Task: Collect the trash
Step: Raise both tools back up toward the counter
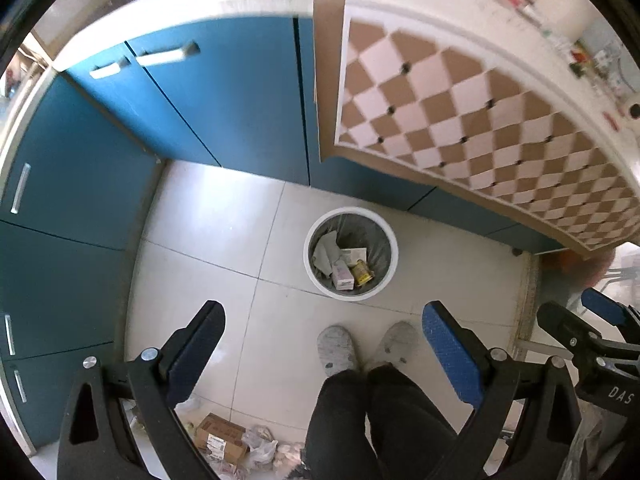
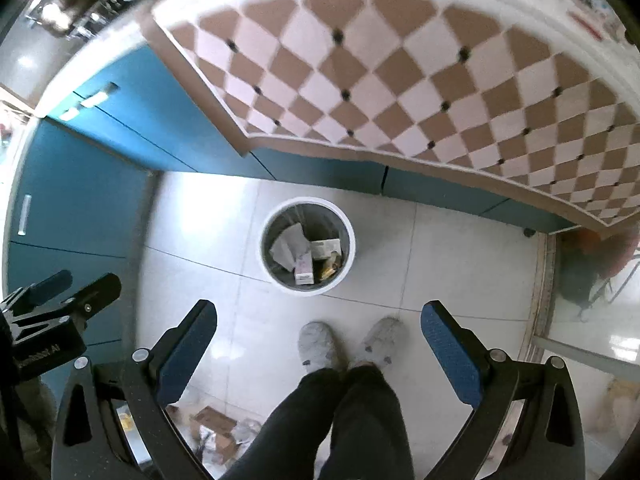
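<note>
A white round trash bin with a grey liner stands on the tiled floor; it shows in the right wrist view too. Inside lie crumpled paper, small boxes and a yellow wrapper. Loose trash lies on the floor near my feet: a brown cardboard box, plastic wrappers, also a box in the right wrist view. My left gripper is open and empty, high above the floor. My right gripper is open and empty, beside the left one.
Blue cabinets line the far and left sides. A checkered cloth hangs over the counter edge on the right. The person's grey slippers and dark trouser legs stand just before the bin.
</note>
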`<action>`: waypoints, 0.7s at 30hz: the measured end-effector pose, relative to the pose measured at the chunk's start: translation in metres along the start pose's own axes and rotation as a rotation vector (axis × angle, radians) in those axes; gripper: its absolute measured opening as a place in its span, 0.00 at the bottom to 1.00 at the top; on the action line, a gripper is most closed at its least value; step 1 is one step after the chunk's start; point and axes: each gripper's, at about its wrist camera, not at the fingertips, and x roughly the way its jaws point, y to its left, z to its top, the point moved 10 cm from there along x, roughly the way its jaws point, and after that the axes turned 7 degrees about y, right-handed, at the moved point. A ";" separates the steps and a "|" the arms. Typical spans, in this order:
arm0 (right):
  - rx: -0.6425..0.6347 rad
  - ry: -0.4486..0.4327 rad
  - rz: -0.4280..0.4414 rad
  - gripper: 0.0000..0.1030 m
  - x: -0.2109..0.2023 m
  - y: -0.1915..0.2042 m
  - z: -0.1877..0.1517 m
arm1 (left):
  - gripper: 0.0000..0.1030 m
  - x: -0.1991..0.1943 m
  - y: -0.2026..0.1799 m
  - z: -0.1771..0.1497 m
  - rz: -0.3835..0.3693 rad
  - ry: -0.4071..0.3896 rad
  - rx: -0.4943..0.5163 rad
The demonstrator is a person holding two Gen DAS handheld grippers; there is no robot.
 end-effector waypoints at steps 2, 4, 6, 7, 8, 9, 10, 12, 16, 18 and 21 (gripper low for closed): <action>-0.001 -0.015 0.009 1.00 -0.029 0.004 -0.005 | 0.98 -0.021 -0.003 -0.005 -0.009 -0.013 -0.001; -0.002 -0.027 0.011 1.00 -0.053 0.006 -0.009 | 0.98 -0.037 -0.004 -0.010 -0.018 -0.020 -0.001; -0.006 -0.031 0.019 1.00 -0.077 0.009 -0.015 | 0.98 -0.051 -0.005 -0.014 -0.027 -0.025 -0.006; -0.005 -0.034 0.024 1.00 -0.089 0.009 -0.018 | 0.98 -0.059 -0.006 -0.016 -0.033 -0.028 -0.008; -0.007 -0.033 0.025 1.00 -0.098 0.010 -0.021 | 0.98 -0.067 -0.007 -0.017 -0.040 -0.030 -0.010; -0.008 -0.032 0.026 1.00 -0.102 0.013 -0.024 | 0.98 -0.075 -0.008 -0.018 -0.040 -0.034 -0.011; -0.006 -0.034 0.034 1.00 -0.111 0.013 -0.027 | 0.98 -0.081 -0.009 -0.018 -0.035 -0.044 -0.011; -0.003 -0.041 0.048 1.00 -0.122 0.013 -0.030 | 0.98 -0.097 -0.011 -0.013 -0.019 -0.080 -0.005; 0.045 -0.077 0.100 1.00 -0.152 0.007 -0.027 | 0.98 -0.123 -0.022 0.008 -0.009 -0.140 0.008; 0.079 -0.095 0.131 1.00 -0.165 0.001 -0.022 | 0.98 -0.139 -0.033 0.029 0.015 -0.189 0.026; 0.142 -0.140 0.170 1.00 -0.189 -0.016 -0.004 | 0.98 -0.159 -0.048 0.063 0.055 -0.274 0.044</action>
